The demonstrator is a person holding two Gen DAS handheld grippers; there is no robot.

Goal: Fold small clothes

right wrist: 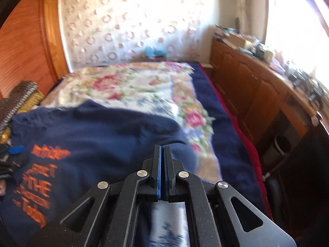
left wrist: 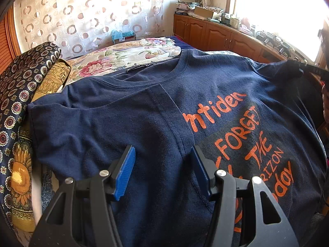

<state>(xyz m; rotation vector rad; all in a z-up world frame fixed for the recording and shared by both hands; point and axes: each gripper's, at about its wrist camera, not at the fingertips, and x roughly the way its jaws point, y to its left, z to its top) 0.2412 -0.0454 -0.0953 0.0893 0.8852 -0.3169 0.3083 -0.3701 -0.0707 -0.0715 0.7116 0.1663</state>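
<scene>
Right gripper pinches navy T-shirt edge; containers unseen.

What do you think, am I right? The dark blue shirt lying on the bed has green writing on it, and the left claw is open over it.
Not quite. The writing is orange, not green, as the left wrist view shows. The rest holds: the dark blue shirt lies on the bed, and the left claw is open over it.
</scene>
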